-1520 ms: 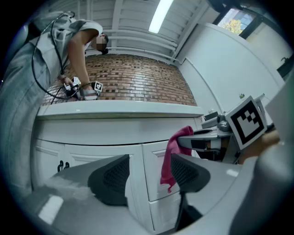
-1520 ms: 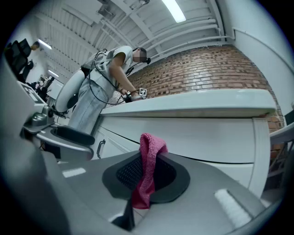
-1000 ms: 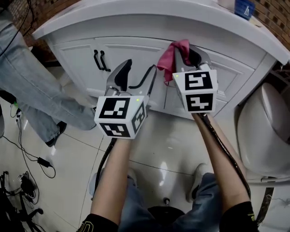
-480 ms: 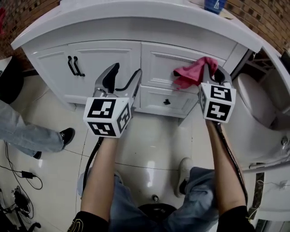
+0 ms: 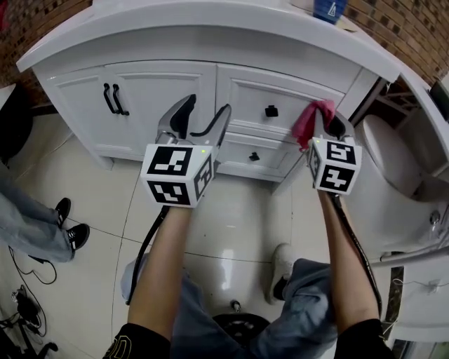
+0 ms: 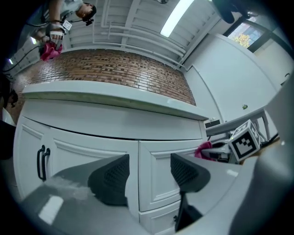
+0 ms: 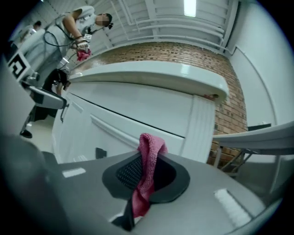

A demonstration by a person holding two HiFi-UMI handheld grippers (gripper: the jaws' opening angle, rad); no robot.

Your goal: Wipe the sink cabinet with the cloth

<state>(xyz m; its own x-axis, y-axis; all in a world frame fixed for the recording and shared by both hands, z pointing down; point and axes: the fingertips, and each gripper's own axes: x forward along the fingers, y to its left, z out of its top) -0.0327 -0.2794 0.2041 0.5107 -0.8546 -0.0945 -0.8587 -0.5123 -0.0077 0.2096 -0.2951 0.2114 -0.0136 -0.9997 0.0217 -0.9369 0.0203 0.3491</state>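
The white sink cabinet (image 5: pixel 175 77) has two doors with black handles (image 5: pixel 112 98) and two drawers with black knobs (image 5: pixel 271 110). My right gripper (image 5: pixel 317 125) is shut on a pink cloth (image 5: pixel 309 118), held at the right end of the upper drawer front. In the right gripper view the cloth (image 7: pixel 148 167) stands pinched between the jaws of the right gripper (image 7: pixel 147 173), with the cabinet corner (image 7: pixel 202 124) just behind. My left gripper (image 5: pixel 205 112) is open and holds nothing, in front of the seam between door and drawers (image 6: pixel 138 174). The left gripper (image 6: pixel 148 172) view shows the cloth (image 6: pixel 202 149) off to the right.
A white toilet (image 5: pixel 393 168) stands close on the right of the cabinet. A blue container (image 5: pixel 328 8) sits on the countertop (image 5: pixel 210 21). Another person's shoes (image 5: pixel 70 224) and cables (image 5: pixel 28 294) are on the tiled floor at left. A person (image 7: pixel 78 27) stands further back.
My right gripper has carried the cloth rightwards along the upper drawer front, uncovering its knob. The left gripper has stayed open near the middle of the cabinet.
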